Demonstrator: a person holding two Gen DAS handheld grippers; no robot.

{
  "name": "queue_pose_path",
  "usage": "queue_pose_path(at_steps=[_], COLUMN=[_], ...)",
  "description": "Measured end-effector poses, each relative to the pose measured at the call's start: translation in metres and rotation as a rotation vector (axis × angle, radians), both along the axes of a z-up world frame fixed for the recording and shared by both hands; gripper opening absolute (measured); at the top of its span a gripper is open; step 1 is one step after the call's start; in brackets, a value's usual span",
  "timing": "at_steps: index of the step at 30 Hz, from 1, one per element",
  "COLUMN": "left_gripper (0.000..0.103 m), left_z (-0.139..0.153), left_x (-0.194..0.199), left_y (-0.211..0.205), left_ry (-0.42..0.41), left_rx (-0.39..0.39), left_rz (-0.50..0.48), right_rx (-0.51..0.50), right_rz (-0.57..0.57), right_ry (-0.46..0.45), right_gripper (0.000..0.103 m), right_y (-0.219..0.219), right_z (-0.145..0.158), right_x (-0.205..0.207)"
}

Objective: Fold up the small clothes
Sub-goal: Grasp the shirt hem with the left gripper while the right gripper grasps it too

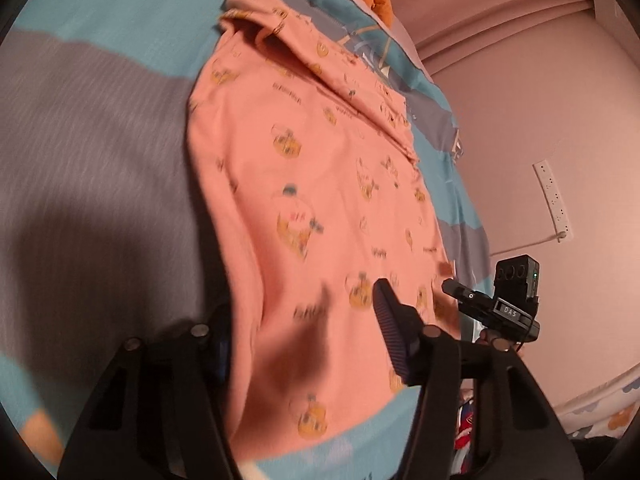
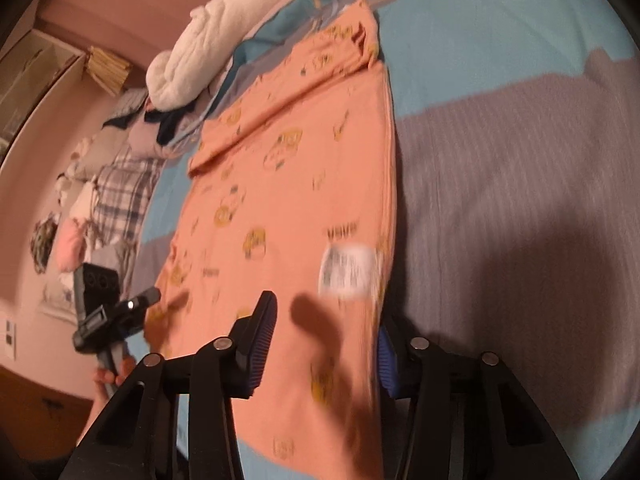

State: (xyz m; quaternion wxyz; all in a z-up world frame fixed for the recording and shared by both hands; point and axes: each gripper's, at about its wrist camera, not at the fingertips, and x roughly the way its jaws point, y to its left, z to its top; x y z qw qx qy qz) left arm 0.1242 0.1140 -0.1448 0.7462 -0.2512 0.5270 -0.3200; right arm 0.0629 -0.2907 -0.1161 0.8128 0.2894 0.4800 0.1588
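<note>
Peach garment (image 1: 312,184), one, on bed (image 1: 80,128); two hand-held grippers straddle hem, grip unclear.

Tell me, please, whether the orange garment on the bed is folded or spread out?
Partly folded: the orange garment lies flat, its far sleeve folded across it, edges doubled along one side.
</note>
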Motion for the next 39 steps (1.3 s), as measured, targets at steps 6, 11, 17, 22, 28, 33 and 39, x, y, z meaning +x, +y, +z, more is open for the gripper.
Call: queue_pose_path(at_steps=[6, 11, 17, 22, 28, 33, 39], left_gripper=[0.053, 0.029, 0.014, 0.005, 0.003, 0.003, 0.003], left_z=[0.000, -0.002, -0.008, 0.004, 0.023, 0.036, 0.062], left_x=[-0.025, -0.031, -0.030, -0.033, -0.027, -0.016, 0.008], left_y=[0.015, 0.019, 0.037, 0.043, 0.044, 0.040, 0.035], left_ry=[0.046, 0.069, 0.108, 0.075, 0.011, -0.027, -0.091], left_rx=[-0.030, 0.006, -0.042, -0.144, -0.286, -0.323, -0.348], left_rz=[-0.015, 0.025, 0.102, 0.113, 0.131, 0.147, 0.158], right_rx=[0.081, 0.073, 0.017, 0.046, 0.210, 0.297, 0.313], right_rz=[0.018, 0.015, 0.006, -0.008, -0.026, -0.039, -0.049], right_ry=[0.044, 0.042, 0.047, 0.030, -0.116, -0.210, -0.289], right_gripper=[0.045, 0.040, 0.011, 0.005, 0.005, 0.005, 0.005], right_y=[-0.009, -0.005, -0.006, -0.010, -0.012, -0.015, -0.015], right_z=[-0.005, -0.007, -0.009, -0.009, 0.015, 0.031, 0.051], right_x=[-0.026, -0.024, -0.018, -0.022, -0.024, -0.020, -0.005])
